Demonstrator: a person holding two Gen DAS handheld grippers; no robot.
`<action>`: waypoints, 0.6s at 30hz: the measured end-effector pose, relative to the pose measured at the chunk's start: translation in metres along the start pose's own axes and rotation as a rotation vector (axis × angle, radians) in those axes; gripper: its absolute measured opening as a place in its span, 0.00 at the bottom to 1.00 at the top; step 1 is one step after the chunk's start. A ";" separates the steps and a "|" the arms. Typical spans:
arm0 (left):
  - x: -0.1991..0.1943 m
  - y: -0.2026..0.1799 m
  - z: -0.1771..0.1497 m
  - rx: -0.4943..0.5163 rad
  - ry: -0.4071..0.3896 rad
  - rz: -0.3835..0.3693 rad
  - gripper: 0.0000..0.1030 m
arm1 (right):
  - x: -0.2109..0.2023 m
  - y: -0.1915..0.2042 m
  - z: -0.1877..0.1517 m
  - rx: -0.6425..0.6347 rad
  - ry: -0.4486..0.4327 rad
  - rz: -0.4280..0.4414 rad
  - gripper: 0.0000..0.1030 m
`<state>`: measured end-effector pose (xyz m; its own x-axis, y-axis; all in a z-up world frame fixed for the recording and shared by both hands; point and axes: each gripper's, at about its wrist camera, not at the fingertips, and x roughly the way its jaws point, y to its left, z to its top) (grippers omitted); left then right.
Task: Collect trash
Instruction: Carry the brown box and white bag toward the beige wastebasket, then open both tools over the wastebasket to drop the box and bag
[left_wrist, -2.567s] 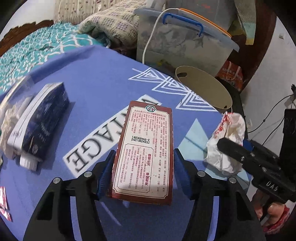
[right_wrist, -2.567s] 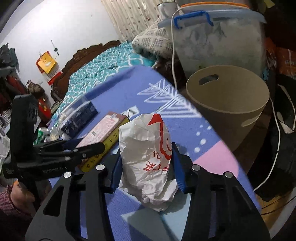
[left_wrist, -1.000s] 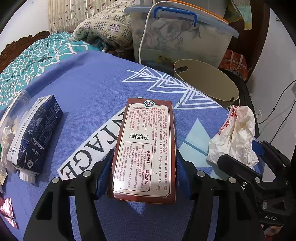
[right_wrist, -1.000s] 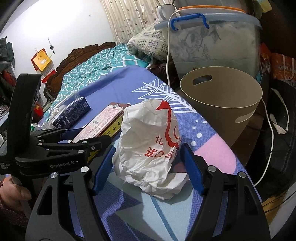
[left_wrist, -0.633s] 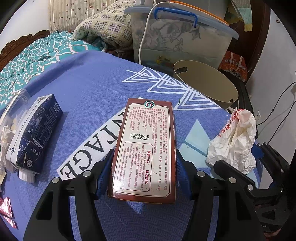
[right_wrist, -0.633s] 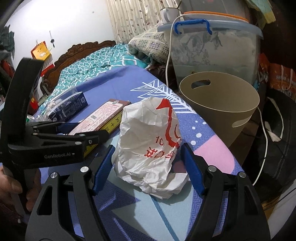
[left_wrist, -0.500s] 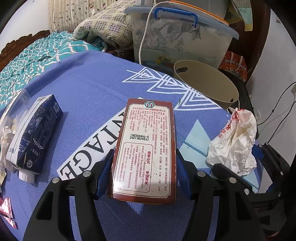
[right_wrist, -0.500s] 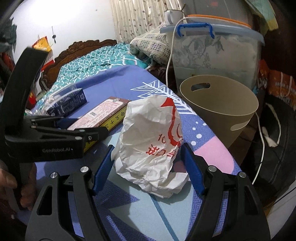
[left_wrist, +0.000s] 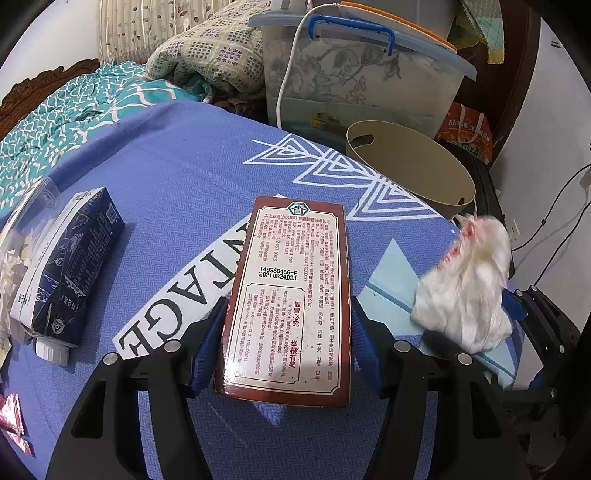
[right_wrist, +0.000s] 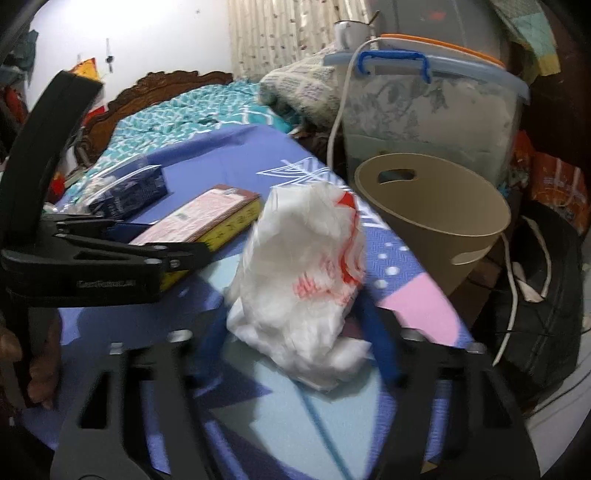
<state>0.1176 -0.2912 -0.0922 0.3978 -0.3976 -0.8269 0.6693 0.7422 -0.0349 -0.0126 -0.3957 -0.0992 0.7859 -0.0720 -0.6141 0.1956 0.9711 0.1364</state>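
Observation:
A flat brown box (left_wrist: 291, 280) with a printed label lies on the blue cloth, and my left gripper (left_wrist: 288, 314) is shut on its near end, blue pads against both long sides. The box (right_wrist: 199, 214) and left gripper (right_wrist: 166, 254) also show in the right wrist view. A crumpled white plastic bag (right_wrist: 299, 266) with red print sits between my right gripper's (right_wrist: 295, 314) jaws, which are closing and squeeze it from both sides. The bag (left_wrist: 465, 288) appears blurred at the table's right edge. A tan bin (right_wrist: 436, 199) stands open just beyond the table edge.
A dark blue carton (left_wrist: 70, 266) lies on its side at the left, beside a clear bag (left_wrist: 22, 221) and a red wrapper (left_wrist: 13, 421). A lidded storage tub (left_wrist: 354, 81) with a white cable stands behind the bin (left_wrist: 410, 162). Bedding lies beyond the table.
The right jaws have narrowed onto the plastic bag, which is now bunched taller and blurred. The right view has rolled slightly. The left gripper and box have not moved.

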 end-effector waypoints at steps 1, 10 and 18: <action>0.000 0.000 0.000 -0.002 -0.001 -0.001 0.57 | 0.000 -0.003 0.000 0.012 -0.002 0.014 0.50; 0.004 0.004 0.038 -0.058 -0.043 -0.177 0.55 | -0.006 -0.060 0.037 0.143 -0.056 0.039 0.46; 0.054 -0.071 0.123 0.108 -0.022 -0.266 0.55 | 0.037 -0.162 0.082 0.321 0.025 0.013 0.47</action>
<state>0.1692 -0.4316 -0.0658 0.2121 -0.5827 -0.7845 0.8144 0.5491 -0.1877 0.0326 -0.5744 -0.0802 0.7757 -0.0509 -0.6290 0.3642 0.8501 0.3803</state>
